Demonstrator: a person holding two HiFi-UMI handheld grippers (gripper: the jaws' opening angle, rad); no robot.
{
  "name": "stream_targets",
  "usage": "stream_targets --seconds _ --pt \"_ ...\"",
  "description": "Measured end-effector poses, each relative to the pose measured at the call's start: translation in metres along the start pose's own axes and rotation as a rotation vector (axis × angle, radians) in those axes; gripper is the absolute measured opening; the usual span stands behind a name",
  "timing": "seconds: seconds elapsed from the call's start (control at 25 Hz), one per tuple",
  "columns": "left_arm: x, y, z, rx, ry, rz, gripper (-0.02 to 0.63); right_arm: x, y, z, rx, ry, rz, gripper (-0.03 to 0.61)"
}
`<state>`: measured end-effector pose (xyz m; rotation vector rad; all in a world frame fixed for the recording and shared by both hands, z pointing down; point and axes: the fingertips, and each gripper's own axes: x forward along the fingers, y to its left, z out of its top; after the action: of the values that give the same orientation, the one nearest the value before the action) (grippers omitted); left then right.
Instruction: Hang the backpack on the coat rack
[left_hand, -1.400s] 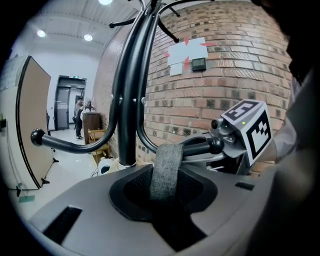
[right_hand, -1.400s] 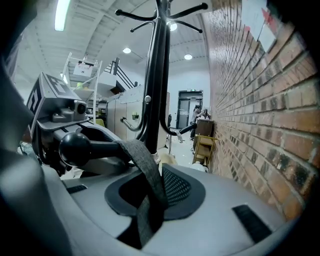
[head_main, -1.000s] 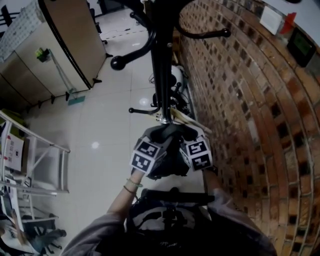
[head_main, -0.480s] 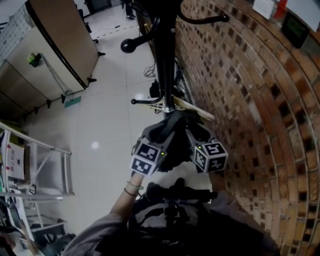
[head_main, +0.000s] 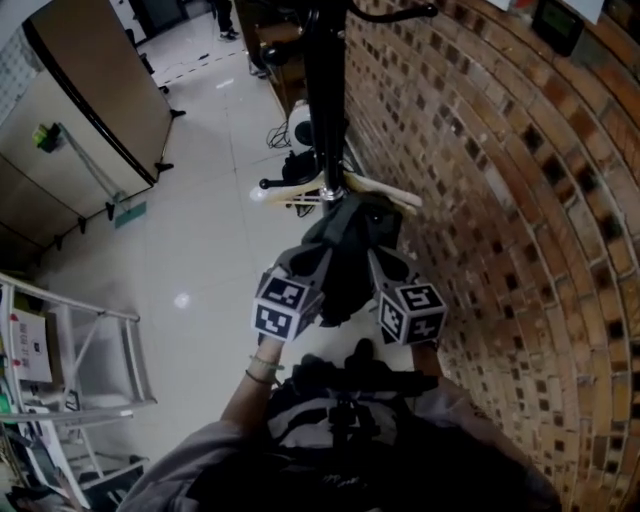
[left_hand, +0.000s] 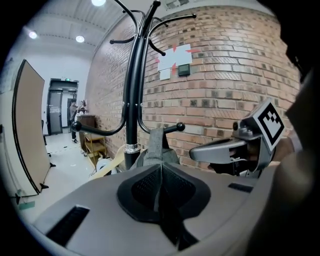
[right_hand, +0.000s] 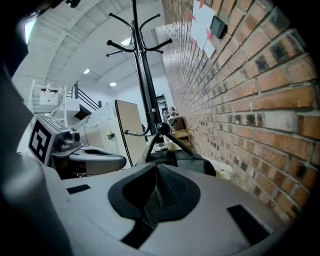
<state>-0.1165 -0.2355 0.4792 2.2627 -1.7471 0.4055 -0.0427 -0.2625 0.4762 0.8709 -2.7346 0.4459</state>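
The dark grey backpack (head_main: 350, 245) hangs by its top loop (left_hand: 156, 142) on a low, ball-tipped hook (left_hand: 180, 126) of the black coat rack (head_main: 322, 100), close to the brick wall. Both grippers sit just short of it on my side, pointing at it. My left gripper (head_main: 305, 262) is shut, its pads (left_hand: 150, 182) together with nothing between them. My right gripper (head_main: 378, 258) is closing, and its pads (right_hand: 167, 185) meet with nothing in them. The right gripper view has the backpack (right_hand: 192, 161) under the hook's ball (right_hand: 162, 127). Neither gripper touches the bag.
The brick wall (head_main: 500, 200) runs along the right, tight beside the rack. Pale wooden slats (head_main: 385, 190) and cables lie at the rack's foot. A white metal frame (head_main: 90, 330) stands at left, a tan partition (head_main: 90, 90) and a mop (head_main: 85, 165) beyond it.
Both grippers have drawn back from the backpack towards me and their jaws have gone from open to shut. The backpack stays hanging on the hook.
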Motion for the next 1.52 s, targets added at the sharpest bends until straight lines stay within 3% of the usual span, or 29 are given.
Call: stream_targets --seconds 0.24,0.72,1.52 --pt "-0.017 -0.003 -0.002 -0.084 -0.034 -0.042 0.003 -0.002 0.026 0.0 0.026 -0.048 -0.025 0.011" --pt "-0.045 0.003 -0.028 -0.102 -0.024 -0.081 0.003 0.004 0.082 -0.012 0.05 -0.045 0.007 0.009" --pt "-0.057 0.03 -0.037 -0.106 -0.015 -0.08 0.003 0.022 0.105 -0.016 0.046 -0.032 0.006 0.009"
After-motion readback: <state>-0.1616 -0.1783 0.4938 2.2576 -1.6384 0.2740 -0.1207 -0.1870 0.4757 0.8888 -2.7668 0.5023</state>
